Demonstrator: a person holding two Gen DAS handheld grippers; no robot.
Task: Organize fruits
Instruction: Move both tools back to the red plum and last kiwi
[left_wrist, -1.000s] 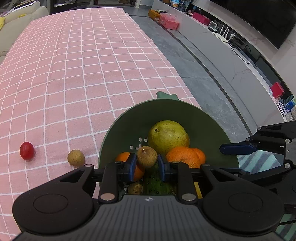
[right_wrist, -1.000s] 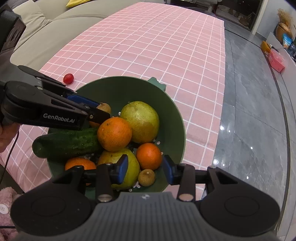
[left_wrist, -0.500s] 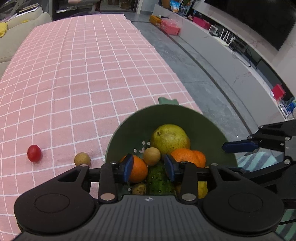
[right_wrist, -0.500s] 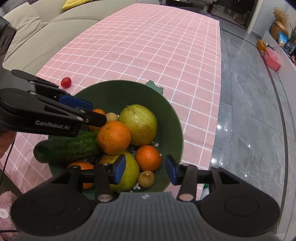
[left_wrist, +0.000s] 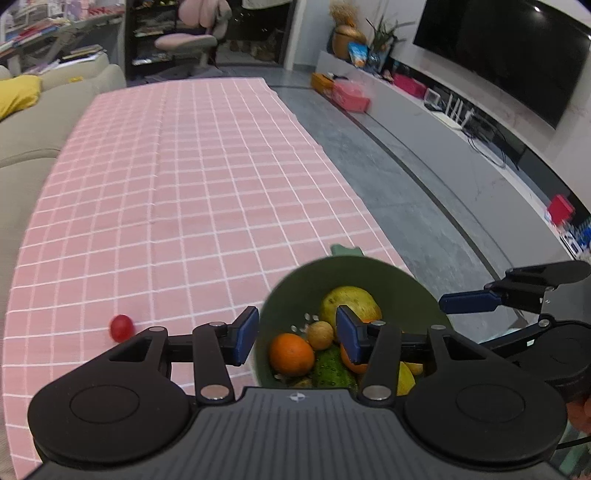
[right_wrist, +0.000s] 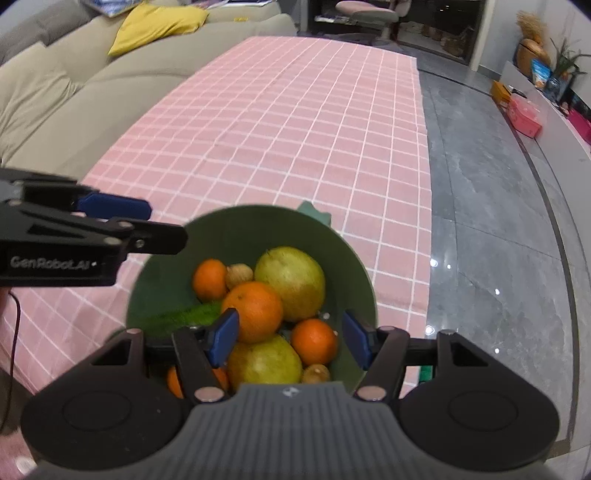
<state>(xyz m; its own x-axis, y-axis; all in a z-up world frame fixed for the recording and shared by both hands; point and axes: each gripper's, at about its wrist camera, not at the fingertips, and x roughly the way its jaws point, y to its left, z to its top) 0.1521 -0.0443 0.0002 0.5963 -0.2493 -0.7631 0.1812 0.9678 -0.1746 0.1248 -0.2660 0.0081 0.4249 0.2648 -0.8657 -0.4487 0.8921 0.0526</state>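
**Green bowl brims with fruit as both grippers part**

Green bowl (right_wrist: 354, 266) sits at the pink-checked counter (left_wrist: 184, 184) edge, holding oranges, pears, a cucumber (right_wrist: 184, 315) and a small brown fruit (left_wrist: 320, 334). The left gripper (left_wrist: 295, 338) and right gripper (right_wrist: 291, 338) hover above, fingers just spreading, nothing between them. A red tomato (left_wrist: 121, 327) lies apart on the cloth.

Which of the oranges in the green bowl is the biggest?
The orange at the centre of the bowl, resting against the big pear, beside the cucumber. The other oranges look clearly smaller.
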